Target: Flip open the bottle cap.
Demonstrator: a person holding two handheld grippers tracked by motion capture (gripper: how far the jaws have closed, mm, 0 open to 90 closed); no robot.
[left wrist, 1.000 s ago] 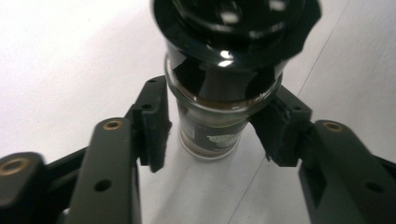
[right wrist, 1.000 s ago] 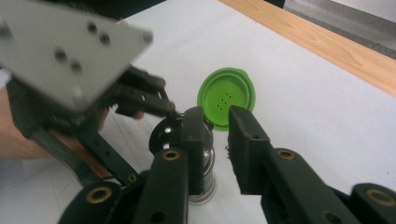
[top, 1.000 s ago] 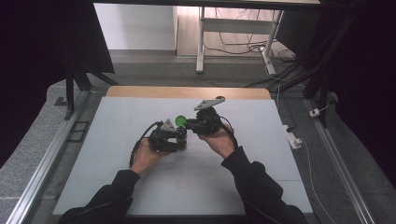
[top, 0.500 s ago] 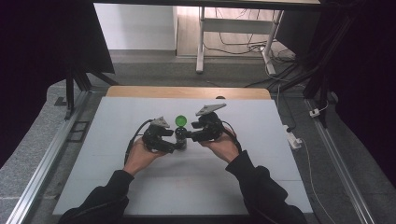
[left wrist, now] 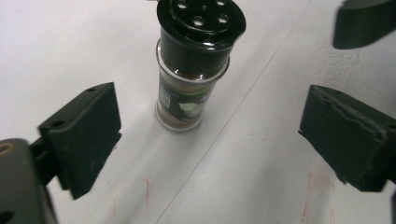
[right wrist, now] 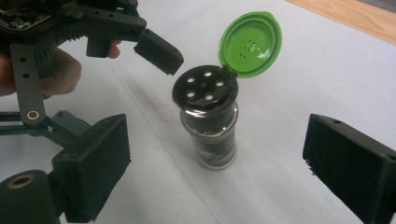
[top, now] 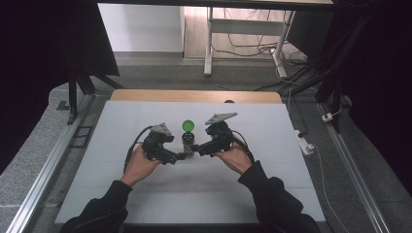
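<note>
Spice jar (top: 187, 141) stands upright on the white worktop (top: 272, 145), between the two hand-held grippers, its green flip lid (right wrist: 251, 45) swung open and standing up over the black shaker top (left wrist: 201, 16). Left hand-held gripper (top: 183, 155) has just been opening, jaws wide apart, jar in front of them and untouched. Right hand-held gripper (top: 195, 149) likewise has just been opening, jaws spread with the jar standing free between them.
</note>
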